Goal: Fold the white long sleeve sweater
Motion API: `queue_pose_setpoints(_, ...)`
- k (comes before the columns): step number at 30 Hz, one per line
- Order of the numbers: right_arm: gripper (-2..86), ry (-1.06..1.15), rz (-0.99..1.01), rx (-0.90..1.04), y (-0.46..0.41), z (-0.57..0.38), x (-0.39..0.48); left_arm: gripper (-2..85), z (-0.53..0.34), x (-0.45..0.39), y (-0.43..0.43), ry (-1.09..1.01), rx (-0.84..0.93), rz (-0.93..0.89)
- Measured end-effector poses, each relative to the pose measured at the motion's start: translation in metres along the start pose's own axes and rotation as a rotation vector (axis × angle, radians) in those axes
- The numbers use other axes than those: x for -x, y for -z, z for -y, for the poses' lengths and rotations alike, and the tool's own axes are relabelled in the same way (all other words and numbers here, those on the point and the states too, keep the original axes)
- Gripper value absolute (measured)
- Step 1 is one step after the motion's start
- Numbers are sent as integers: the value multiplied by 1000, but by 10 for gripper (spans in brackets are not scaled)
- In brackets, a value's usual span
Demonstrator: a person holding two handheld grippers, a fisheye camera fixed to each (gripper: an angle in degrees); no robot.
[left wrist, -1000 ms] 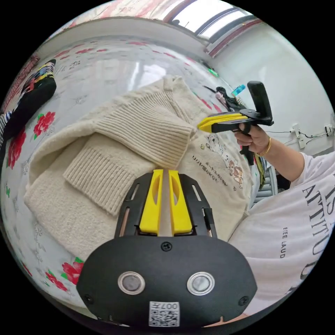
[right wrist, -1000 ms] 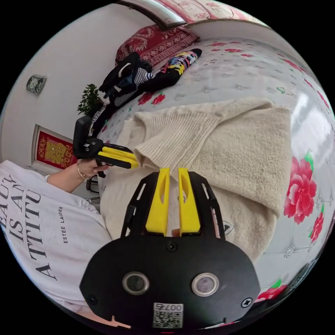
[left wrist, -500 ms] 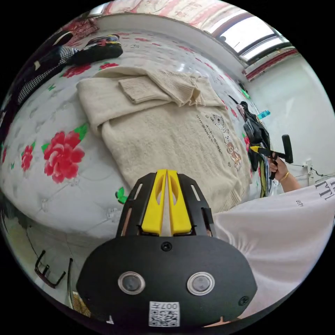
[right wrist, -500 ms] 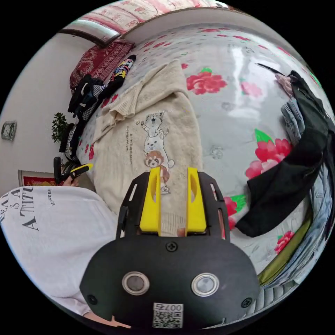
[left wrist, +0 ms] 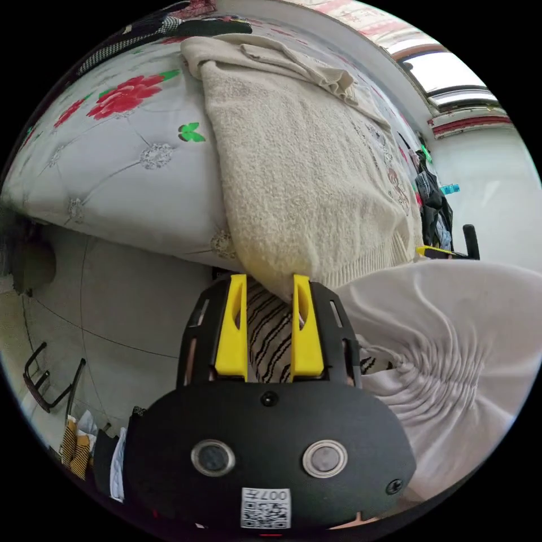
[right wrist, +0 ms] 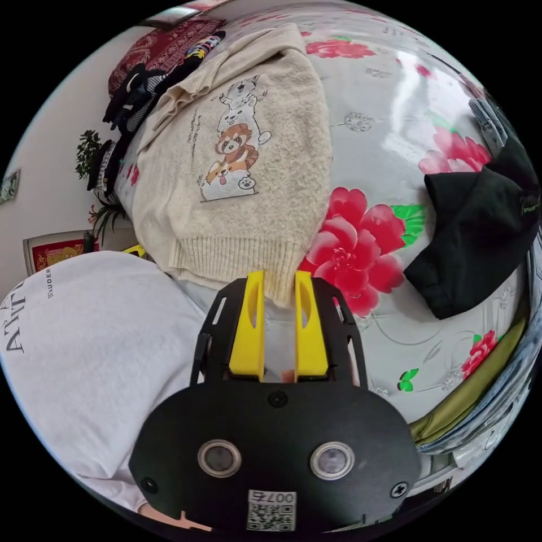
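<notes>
The cream sweater (right wrist: 237, 186) lies front up on the flower-print bed (right wrist: 384, 147), its animal print (right wrist: 234, 152) showing and both sleeves (left wrist: 293, 59) folded across the chest at the far end. My left gripper (left wrist: 270, 279) is open at the near left hem corner, and the cloth's tip hangs between the jaw tips. My right gripper (right wrist: 279, 276) is open at the other hem corner (right wrist: 279, 285), which reaches in between its jaws. The right gripper (left wrist: 446, 251) also peeks over the person's white T-shirt (left wrist: 451, 339) in the left gripper view.
A black garment (right wrist: 480, 226) lies on the bed right of the sweater. More dark clothes (right wrist: 130, 96) and a red pillow (right wrist: 164, 45) sit at the far end. Below the bed's edge are the grey floor (left wrist: 84, 316) and a metal frame (left wrist: 51, 378).
Both grippers have come back from the folded sleeves to the sweater's hem at the bed's near edge. The left jaws, shut before, now stand open, as do the right jaws.
</notes>
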State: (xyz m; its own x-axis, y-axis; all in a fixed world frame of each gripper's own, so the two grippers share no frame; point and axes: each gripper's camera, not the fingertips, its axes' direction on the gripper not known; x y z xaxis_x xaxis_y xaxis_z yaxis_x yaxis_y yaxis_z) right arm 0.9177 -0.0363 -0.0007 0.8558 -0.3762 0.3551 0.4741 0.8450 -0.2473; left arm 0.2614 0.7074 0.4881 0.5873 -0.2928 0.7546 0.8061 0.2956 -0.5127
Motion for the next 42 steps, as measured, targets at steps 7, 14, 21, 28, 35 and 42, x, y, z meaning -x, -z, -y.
queue_pose_setpoints(7,29,98,108,40,42,0,-2,50,8,25,34,-20,37,-150)
queue_pose_setpoints(14,12,63,530,-321,151,-41,-47,39,-3,41,150,-28,-269,-378)
queue_pose_setpoints(21,8,45,827,-522,206,-29,-68,38,29,93,227,16,-459,-594)
queue_pose_setpoints(28,10,31,880,-561,252,58,-48,39,142,131,270,45,-471,-654)
queue_pose_setpoints(35,30,-51,685,-556,280,239,1,45,275,200,260,268,-482,-648)
queue_pose_setpoints(42,49,-22,341,-479,210,329,67,86,294,229,230,327,-492,-394)
